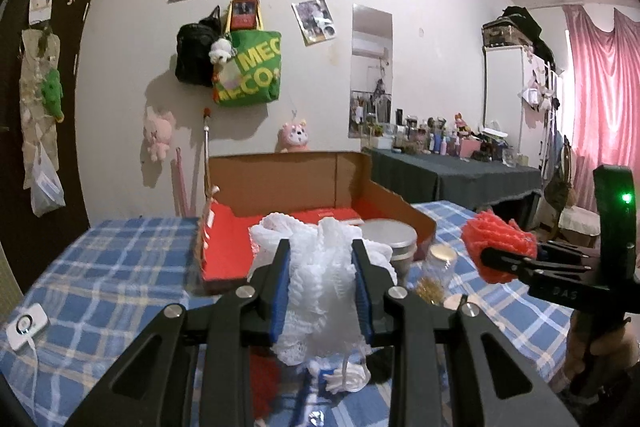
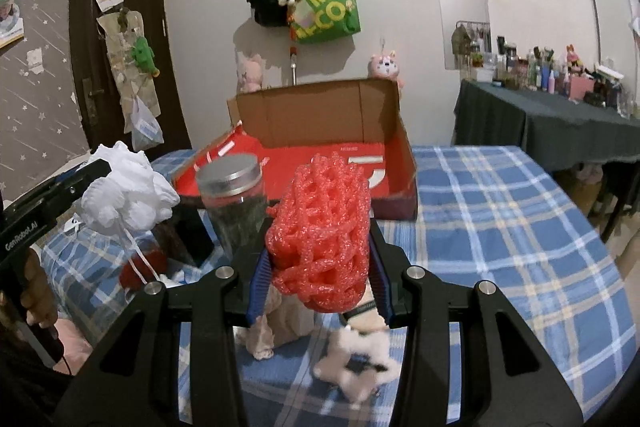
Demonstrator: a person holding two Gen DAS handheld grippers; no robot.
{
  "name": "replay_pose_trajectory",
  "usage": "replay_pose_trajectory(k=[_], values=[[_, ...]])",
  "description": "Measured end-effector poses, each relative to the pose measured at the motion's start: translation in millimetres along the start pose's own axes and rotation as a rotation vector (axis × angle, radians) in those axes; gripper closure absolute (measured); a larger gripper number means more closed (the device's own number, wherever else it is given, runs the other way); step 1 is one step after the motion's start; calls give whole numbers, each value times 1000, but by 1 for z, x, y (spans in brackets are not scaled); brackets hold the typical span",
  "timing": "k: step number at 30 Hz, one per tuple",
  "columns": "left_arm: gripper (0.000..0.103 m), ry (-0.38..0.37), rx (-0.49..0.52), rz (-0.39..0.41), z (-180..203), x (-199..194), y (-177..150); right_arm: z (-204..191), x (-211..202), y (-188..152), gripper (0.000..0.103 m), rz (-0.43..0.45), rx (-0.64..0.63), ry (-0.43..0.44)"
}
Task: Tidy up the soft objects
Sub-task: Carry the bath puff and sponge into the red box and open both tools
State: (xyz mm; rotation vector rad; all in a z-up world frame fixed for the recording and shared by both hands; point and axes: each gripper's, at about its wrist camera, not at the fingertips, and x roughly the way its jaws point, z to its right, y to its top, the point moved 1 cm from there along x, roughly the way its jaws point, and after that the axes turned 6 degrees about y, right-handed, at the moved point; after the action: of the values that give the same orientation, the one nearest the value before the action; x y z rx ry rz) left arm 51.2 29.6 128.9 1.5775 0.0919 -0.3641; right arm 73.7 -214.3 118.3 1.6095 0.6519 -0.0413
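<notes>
While we are holding both tools above the blue plaid tablecloth (image 2: 500,211), our left gripper (image 1: 322,283) is clenching a white mesh bath pouf (image 1: 320,267) and our right gripper (image 2: 320,267) is grasping a red foam net (image 2: 320,227), near the open red cardboard box (image 1: 280,183).

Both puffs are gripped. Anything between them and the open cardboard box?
Yes. A glass jar with a metal lid stands at the near edge of the red-lined cardboard box, ahead of the white mesh puff in the left gripper. The red mesh puff in the right gripper looks unobstructed.
</notes>
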Motion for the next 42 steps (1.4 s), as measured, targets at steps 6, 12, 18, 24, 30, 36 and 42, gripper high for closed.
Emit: replay_pose_trajectory(k=[6,12,18,24,30,36,42], values=[[73,18,3,38,-9,2,22,2,0,24,63,43,-32,-3],[73,19,24,67,-15,12,45,0,12,51,63,65,-88,12],[73,-13,45,54,-19,35,66,6,34,81,63,46,-123,51],[73,-54,85,16,-20,64,84,11,64,111,63,-9,-165,95],[73,-85,130,-43,-16,100,99,11,101,136,63,-92,-201,131],[74,-136,141,-139,-15,147,111,17,159,153,63,-211,-217,143],[74,-165,151,-242,-13,205,116,33,225,162,62,-336,-165,135]])
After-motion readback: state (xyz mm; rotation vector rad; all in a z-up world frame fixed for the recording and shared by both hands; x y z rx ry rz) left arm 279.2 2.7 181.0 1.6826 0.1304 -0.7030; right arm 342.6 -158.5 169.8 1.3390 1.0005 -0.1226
